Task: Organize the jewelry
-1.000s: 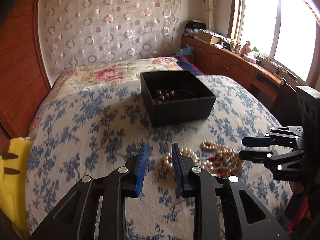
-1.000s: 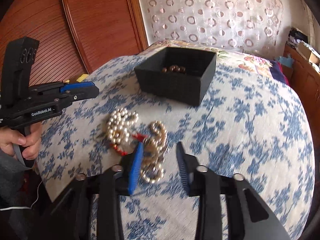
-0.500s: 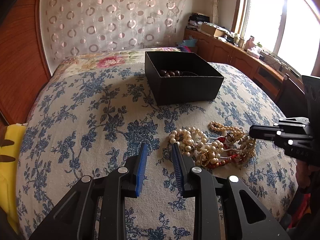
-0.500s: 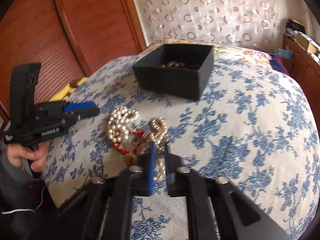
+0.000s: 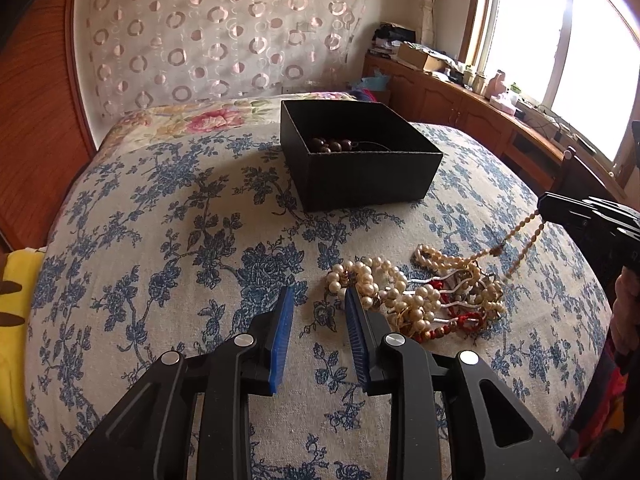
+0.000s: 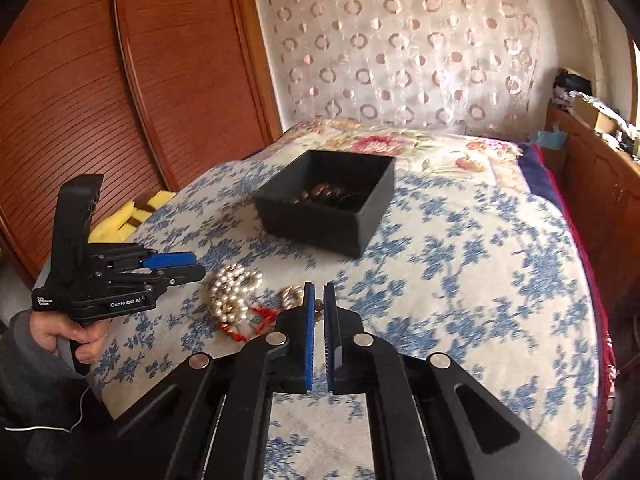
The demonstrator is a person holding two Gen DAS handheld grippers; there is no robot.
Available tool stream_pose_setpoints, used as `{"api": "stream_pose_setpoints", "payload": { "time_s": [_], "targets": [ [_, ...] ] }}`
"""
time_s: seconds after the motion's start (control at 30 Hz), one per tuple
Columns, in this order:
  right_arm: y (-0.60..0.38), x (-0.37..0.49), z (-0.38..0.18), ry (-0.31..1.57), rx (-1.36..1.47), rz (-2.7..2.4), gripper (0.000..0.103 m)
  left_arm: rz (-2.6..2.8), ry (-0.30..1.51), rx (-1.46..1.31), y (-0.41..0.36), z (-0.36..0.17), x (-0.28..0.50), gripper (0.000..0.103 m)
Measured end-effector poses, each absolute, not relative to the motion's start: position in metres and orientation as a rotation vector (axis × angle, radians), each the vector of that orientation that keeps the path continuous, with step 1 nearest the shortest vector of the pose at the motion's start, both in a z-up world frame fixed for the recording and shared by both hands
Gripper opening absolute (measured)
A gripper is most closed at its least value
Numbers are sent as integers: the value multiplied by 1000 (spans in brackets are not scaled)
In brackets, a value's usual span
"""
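A tangle of pearl, red and gold jewelry [image 5: 420,296] lies on the blue-flowered bedspread [image 5: 180,240]. My left gripper [image 5: 318,300] hovers just left of the tangle, open, with only cloth between its blue pads. At the right edge my right gripper [image 5: 560,208] is shut on a thin cream bead necklace [image 5: 516,236], which stretches taut up from the heap. In the right wrist view the right gripper [image 6: 318,292] has its pads nearly together with a bead between them. Beyond stands an open black box [image 5: 360,160] holding dark brown beads [image 5: 328,145].
A yellow cushion [image 5: 12,300] lies at the bed's left edge beside a wooden wardrobe [image 6: 100,100]. A cluttered wooden cabinet [image 5: 480,112] runs under the window on the right. A hand [image 6: 80,336] holds the left gripper [image 6: 180,266] near the pearls [image 6: 232,292].
My right gripper has shut on the cream bead necklace and risen, drawing the strand up out of the heap. The left gripper has stayed open beside the heap.
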State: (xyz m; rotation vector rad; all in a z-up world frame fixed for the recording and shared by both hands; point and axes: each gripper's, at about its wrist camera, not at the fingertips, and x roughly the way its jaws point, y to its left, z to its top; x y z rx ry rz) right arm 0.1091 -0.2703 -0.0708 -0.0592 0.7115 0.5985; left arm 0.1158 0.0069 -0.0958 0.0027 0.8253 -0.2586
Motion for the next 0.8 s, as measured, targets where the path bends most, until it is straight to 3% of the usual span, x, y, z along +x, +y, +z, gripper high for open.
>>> {"api": "stream_pose_setpoints", "payload": {
  "time_s": [0.37,0.57,0.8],
  "targets": [
    [-286,113,-74,722,-39,569,5,-285,889,-15,0,-106,143,25],
    [-282,111,-75,722,-40,583,5,-258,889,14,2,-107,142,13],
    [-275,111,-78,730,-48,598,5,-260,897,36,2,-110,146,18]
  ]
}}
